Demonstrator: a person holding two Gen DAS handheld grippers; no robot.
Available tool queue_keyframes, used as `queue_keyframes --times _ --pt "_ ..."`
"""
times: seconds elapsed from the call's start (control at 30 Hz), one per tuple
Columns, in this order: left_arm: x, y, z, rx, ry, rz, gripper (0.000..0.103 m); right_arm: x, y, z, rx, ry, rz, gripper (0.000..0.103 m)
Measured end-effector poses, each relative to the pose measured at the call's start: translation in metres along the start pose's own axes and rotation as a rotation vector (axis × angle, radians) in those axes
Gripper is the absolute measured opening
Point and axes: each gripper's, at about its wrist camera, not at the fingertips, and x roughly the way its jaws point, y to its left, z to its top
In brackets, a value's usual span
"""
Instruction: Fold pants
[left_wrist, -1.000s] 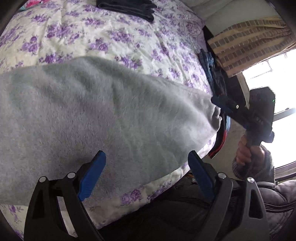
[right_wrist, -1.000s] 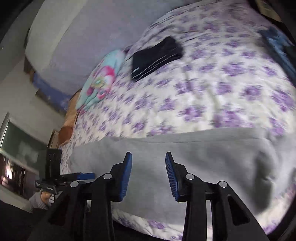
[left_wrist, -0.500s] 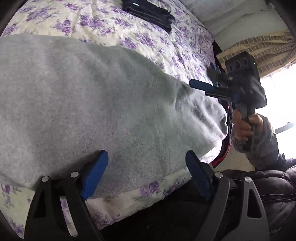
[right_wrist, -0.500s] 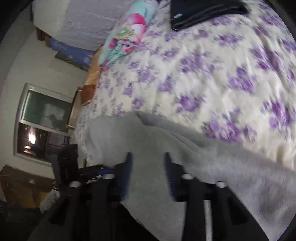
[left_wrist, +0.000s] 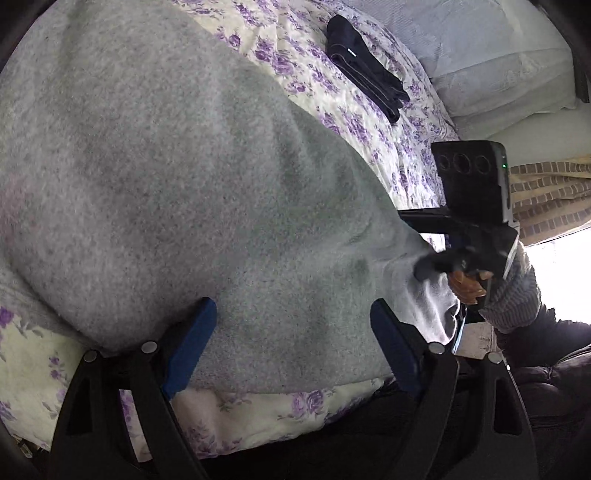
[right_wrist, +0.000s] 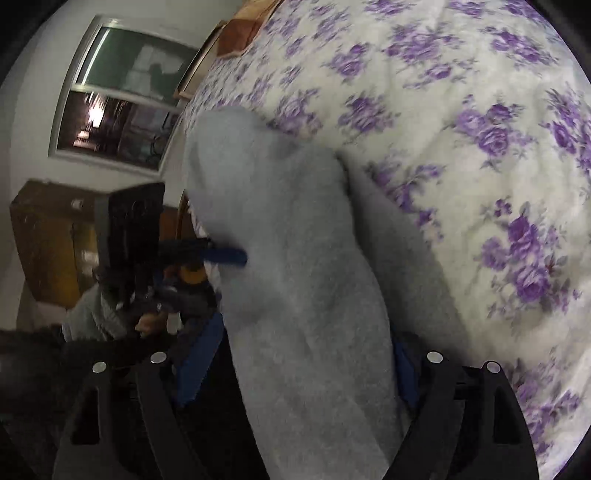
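We saw the grey pants (left_wrist: 207, 206) bunched on the bed (right_wrist: 461, 122), lying between the spread fingers of the left tool (left_wrist: 291, 347). The right tool (right_wrist: 306, 373) also stood wide, fabric passing between its fingers; neither gripped anything.

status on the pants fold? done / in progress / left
Done: the grey pants are laid out on the floral bedspread; no finished fold shows.
In hand: the left gripper and right gripper each straddle fabric at the near edge, jaws open, so nothing is clamped.
Left: close on the fabric, fold the pants over, flatten. A folded dark garment lies further up the bed.
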Motion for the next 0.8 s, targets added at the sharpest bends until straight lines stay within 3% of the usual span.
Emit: queue_keyframes --times 0.1,0.17,0.27,0.37,0.43,0.47,0.5,0.63,0.7,0.8 --pt "0.001 0.000 -0.001 -0.016 -0.010 0.012 0.084 0.013 -0.004 0.009 0.009 0.027 0.053 0.090" --pt "0.001 0.001 0.000 -0.018 -0.009 0.023 0.085 0.020 -0.012 0.023 0.057 -0.004 0.150 0.090" --pt "0.002 -0.002 0.000 -0.012 -0.005 0.039 0.086 0.024 -0.026 0.050 0.145 -0.116 0.306 0.090" --pt "0.003 -0.002 0.000 -0.018 -0.004 0.036 0.087 0.004 -0.058 0.057 0.311 -0.301 0.469 0.090" --pt "0.003 -0.003 0.000 -0.017 -0.004 0.028 0.087 -0.014 -0.086 0.049 0.421 -0.414 0.558 0.086" --pt "0.002 -0.003 0.000 -0.014 -0.006 0.025 0.087 -0.015 -0.095 0.046 0.462 -0.418 0.588 0.079" --pt "0.003 -0.003 0.000 -0.012 -0.004 0.026 0.087 -0.016 -0.099 0.043 0.472 -0.413 0.575 0.071" --pt "0.003 -0.004 0.001 -0.011 0.005 0.026 0.087 -0.020 -0.095 0.043 0.422 -0.391 0.465 0.057" --pt "0.001 -0.006 0.003 -0.020 0.012 0.033 0.086 -0.021 -0.086 0.047 0.360 -0.343 0.338 0.047" --pt "-0.015 -0.019 0.010 0.014 -0.016 0.095 0.086 -0.041 -0.060 0.042 0.242 -0.312 0.138 0.048"
